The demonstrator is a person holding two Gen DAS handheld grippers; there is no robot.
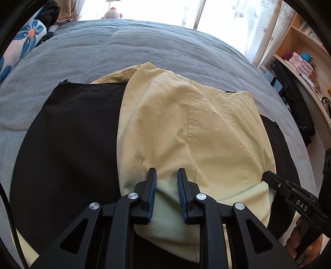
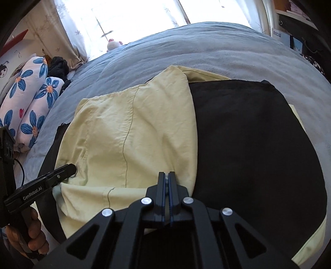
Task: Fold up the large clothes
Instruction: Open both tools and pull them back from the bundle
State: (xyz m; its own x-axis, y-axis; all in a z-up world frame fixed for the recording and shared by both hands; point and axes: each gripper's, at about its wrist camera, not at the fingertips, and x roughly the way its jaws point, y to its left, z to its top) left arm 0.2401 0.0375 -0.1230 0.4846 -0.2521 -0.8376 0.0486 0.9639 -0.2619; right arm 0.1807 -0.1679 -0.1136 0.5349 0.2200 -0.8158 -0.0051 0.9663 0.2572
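Risk here: right gripper point(image 2: 167, 175) pinched tight on the pale yellow garment point(image 1: 186, 128) edge, left gripper point(image 1: 165, 175) jaws narrowly apart with cloth bunched between, maybe not clamped. Could slip on lifting, skew the fold, or drag the black cloth point(image 1: 72, 134) underneath. All on a grey-blue bedspread point(image 1: 124, 47); bright curtained window point(image 2: 128, 18), floral pillows point(image 2: 31, 99), shelves point(image 1: 300, 47).

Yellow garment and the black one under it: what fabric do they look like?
Yellow garment: likely woven cotton, matte, with soft creases and stitched seams. Black garment: smooth and matte, lying flat; too dark to show its weave, so cotton or synthetic stays open.
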